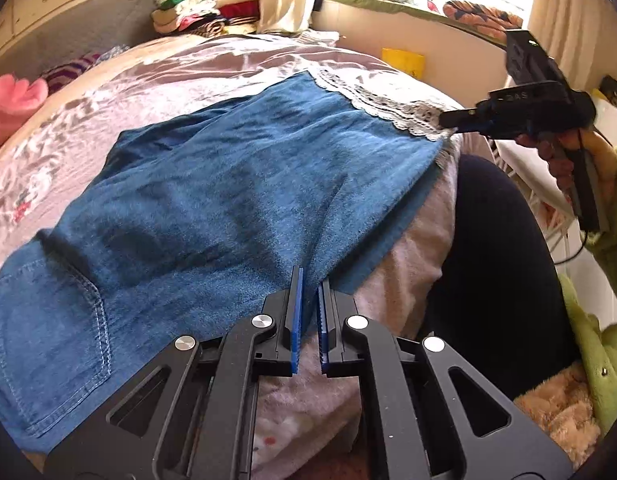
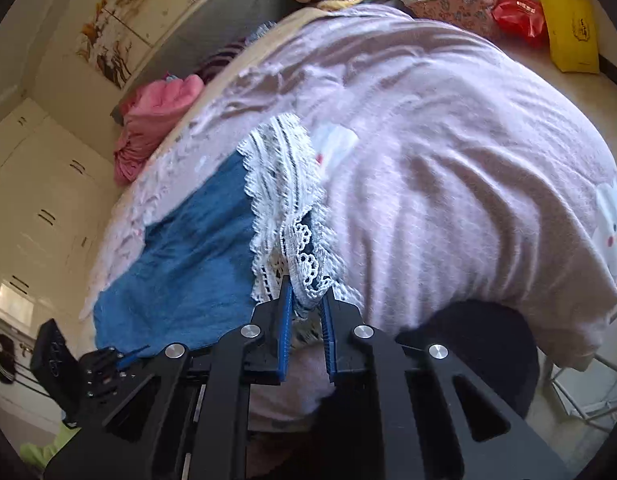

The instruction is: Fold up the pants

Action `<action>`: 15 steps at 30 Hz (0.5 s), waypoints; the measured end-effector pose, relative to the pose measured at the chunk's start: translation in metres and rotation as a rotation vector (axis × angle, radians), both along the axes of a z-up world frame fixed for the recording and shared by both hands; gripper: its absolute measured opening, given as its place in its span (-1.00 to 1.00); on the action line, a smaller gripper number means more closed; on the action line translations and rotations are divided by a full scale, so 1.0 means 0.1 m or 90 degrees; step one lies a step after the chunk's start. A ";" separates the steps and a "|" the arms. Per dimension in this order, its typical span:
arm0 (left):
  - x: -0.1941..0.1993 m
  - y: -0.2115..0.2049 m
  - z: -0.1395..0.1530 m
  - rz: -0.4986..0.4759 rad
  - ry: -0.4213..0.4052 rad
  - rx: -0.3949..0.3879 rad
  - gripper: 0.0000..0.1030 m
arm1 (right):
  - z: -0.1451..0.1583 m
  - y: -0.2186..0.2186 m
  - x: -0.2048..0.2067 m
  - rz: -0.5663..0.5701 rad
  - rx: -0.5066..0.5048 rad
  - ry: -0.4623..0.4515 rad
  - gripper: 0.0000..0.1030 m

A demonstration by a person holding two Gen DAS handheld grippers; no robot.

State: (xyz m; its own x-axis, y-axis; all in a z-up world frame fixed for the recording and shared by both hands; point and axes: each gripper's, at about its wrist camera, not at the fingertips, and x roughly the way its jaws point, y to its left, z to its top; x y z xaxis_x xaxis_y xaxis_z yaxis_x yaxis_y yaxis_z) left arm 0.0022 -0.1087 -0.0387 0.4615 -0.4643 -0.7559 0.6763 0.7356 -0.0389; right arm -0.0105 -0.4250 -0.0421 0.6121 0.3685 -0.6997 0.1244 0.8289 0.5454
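Observation:
Blue denim pants point(image 1: 228, 184) lie flat on a pink bed cover point(image 1: 168, 68), with a back pocket at the near left and a white lace hem point(image 1: 388, 104) at the far right. My left gripper point(image 1: 312, 276) is shut at the pants' near edge, with denim showing between its tips. My right gripper point(image 1: 444, 120) reaches the hem's corner. In the right wrist view the right gripper point(image 2: 308, 288) is shut on bunched lace hem point(image 2: 280, 184), and the pants point(image 2: 188, 264) stretch away to the left. The left gripper point(image 2: 120, 360) shows at the lower left.
A person's dark-clad leg point(image 1: 500, 260) presses against the bed's near side, and a green sleeve point(image 1: 612, 200) holds the right gripper. Piled clothes point(image 1: 204, 12) and a pink garment point(image 2: 156, 120) lie at the bed's far end. A yellow bag point(image 2: 572, 32) and a red bag point(image 2: 516, 12) sit beyond.

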 end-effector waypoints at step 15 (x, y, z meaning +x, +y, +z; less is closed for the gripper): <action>-0.04 0.09 -0.05 0.018 0.026 -0.039 -0.06 | 0.05 -0.13 -0.18 -0.022 -0.027 0.004 -0.07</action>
State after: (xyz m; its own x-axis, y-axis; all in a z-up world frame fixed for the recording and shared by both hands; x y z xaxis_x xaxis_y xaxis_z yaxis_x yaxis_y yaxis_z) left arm -0.0014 -0.0996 -0.0438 0.4449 -0.4978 -0.7445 0.6524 0.7497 -0.1114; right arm -0.0286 -0.4377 -0.0369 0.6192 0.3173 -0.7183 0.1573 0.8461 0.5093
